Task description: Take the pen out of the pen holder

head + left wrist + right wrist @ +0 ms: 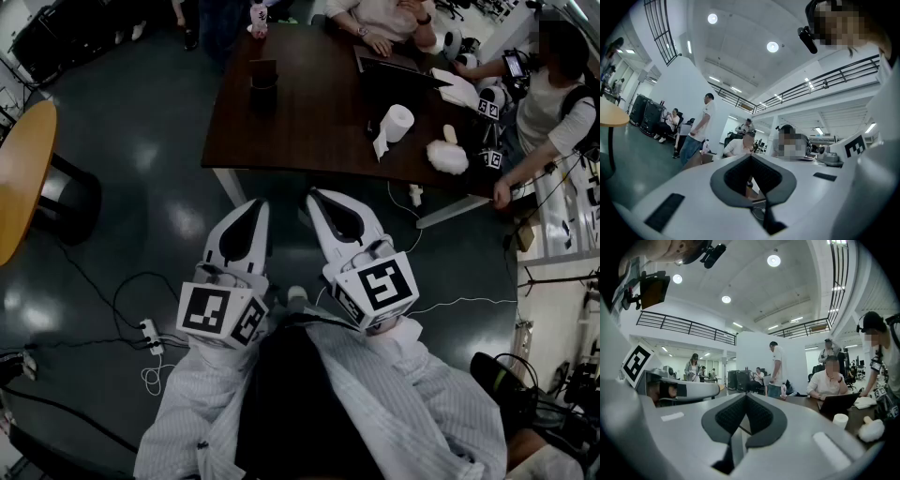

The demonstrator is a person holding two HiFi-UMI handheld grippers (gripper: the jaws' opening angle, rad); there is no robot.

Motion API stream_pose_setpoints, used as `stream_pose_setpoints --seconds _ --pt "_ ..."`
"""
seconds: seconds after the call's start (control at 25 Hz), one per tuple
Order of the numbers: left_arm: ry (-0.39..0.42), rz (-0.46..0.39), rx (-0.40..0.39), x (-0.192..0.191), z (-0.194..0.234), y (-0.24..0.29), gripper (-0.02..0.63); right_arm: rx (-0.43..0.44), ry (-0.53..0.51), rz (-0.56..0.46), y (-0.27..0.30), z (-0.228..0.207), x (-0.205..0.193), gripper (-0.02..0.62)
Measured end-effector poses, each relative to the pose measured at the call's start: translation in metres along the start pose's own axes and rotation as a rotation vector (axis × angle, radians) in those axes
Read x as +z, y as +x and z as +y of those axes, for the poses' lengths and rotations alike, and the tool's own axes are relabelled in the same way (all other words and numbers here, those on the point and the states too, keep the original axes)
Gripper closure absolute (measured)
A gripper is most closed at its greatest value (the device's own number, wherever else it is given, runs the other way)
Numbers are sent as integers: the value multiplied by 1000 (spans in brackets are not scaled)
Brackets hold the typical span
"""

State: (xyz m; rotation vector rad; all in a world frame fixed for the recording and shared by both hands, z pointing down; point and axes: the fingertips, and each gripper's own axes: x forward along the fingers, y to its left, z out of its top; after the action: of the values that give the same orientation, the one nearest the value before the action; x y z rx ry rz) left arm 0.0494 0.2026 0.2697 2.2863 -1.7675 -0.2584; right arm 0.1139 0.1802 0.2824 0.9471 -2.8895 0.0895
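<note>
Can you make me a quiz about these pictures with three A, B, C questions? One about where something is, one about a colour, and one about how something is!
1. Where is the white paper roll?
A. In a box
B. On a shelf
C. On the dark table

2. What colour is the round table at the left of the head view?
A. Blue
B. Orange-brown
C. Green

3. How are the jaws of the left gripper?
A. Shut, with nothing between them
B. Wide open
C. Shut on a pen

Answers:
1. C: the roll stands on the dark tabletop, near its right end.
2. B: its top looks orange-brown against the dark floor.
3. A: in the left gripper view the two pads meet and nothing sits between them.
</note>
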Motion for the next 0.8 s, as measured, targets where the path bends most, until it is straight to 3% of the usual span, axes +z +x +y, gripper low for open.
stream_pose_setpoints --seconds 0.8 --pt "3 10 47 -9 -6 23 601 25 46 -29 -2 -23 0 594"
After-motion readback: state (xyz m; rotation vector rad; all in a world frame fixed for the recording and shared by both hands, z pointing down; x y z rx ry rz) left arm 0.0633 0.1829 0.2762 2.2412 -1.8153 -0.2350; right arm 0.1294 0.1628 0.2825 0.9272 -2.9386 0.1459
